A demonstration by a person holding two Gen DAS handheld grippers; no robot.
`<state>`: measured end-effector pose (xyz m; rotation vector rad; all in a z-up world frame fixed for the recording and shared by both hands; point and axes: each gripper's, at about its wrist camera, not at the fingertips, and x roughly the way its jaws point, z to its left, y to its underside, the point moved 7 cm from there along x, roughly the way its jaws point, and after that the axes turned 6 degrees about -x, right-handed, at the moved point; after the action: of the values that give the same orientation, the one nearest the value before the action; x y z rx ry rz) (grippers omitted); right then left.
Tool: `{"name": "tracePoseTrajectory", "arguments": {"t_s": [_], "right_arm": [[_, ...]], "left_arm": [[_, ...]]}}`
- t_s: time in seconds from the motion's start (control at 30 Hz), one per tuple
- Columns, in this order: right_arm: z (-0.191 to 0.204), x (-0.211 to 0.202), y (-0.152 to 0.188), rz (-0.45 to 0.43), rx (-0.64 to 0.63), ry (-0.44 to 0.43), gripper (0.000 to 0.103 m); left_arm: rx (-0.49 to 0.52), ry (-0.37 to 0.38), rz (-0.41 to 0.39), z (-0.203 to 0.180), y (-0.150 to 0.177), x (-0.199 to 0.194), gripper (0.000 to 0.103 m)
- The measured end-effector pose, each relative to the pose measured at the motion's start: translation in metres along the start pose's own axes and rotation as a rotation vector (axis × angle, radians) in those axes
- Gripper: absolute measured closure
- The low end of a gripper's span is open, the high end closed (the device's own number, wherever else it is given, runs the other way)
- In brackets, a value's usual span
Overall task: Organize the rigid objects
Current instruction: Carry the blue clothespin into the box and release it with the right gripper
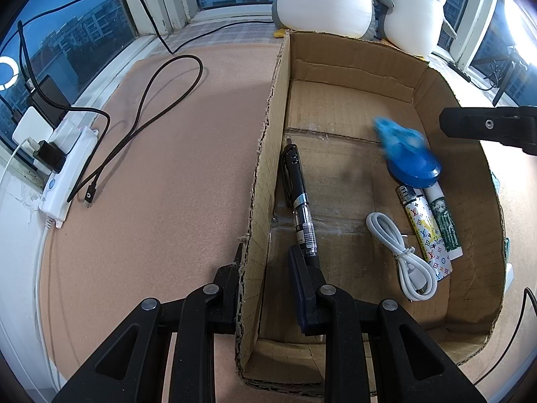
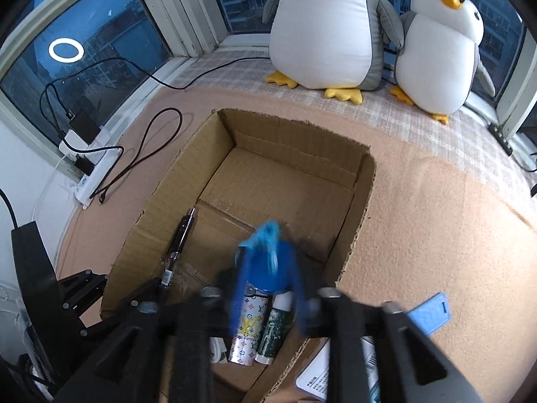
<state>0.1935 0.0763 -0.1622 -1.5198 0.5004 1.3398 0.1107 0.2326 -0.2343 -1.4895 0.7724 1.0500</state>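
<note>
Left gripper (image 1: 265,275) jaws clamp the cardboard box (image 1: 265,168) wall. Right gripper (image 2: 266,297) jaws parted; blurred blue toy (image 2: 265,258) between them, above lighter (image 2: 246,329) and tube (image 2: 273,332). Pen (image 1: 298,201) lies beside wall.

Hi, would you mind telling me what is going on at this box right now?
A person is sorting small items into a cardboard box with two hand-held tools. The left tool is clamped on the box's left wall, holding it. The right tool is over the box with a blurred blue object between its fingers, which stand apart; whether they grip it is unclear. Already inside lie a black pen, a white cable, a patterned lighter and a green-labelled tube.
</note>
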Motion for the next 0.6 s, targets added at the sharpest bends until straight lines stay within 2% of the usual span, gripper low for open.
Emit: {"name": "tracePoseTrajectory", "arguments": {"t_s": [0.27, 0.43, 0.6], "right_arm": [[-0.028, -0.022, 0.012, -0.013, 0.068, 0.0, 0.068], [-0.067, -0.039, 0.031, -0.012, 0.168, 0.017, 0.068], [-0.101, -0.044, 0.061, 0.025, 0.253, 0.029, 0.068]], "left_arm": [[0.001, -0.002, 0.0, 0.0, 0.0, 0.0, 0.079], [0.0, -0.001, -0.001, 0.0, 0.0, 0.0, 0.079], [0.002, -0.001, -0.002, 0.0, -0.001, 0.0, 0.079]]}}
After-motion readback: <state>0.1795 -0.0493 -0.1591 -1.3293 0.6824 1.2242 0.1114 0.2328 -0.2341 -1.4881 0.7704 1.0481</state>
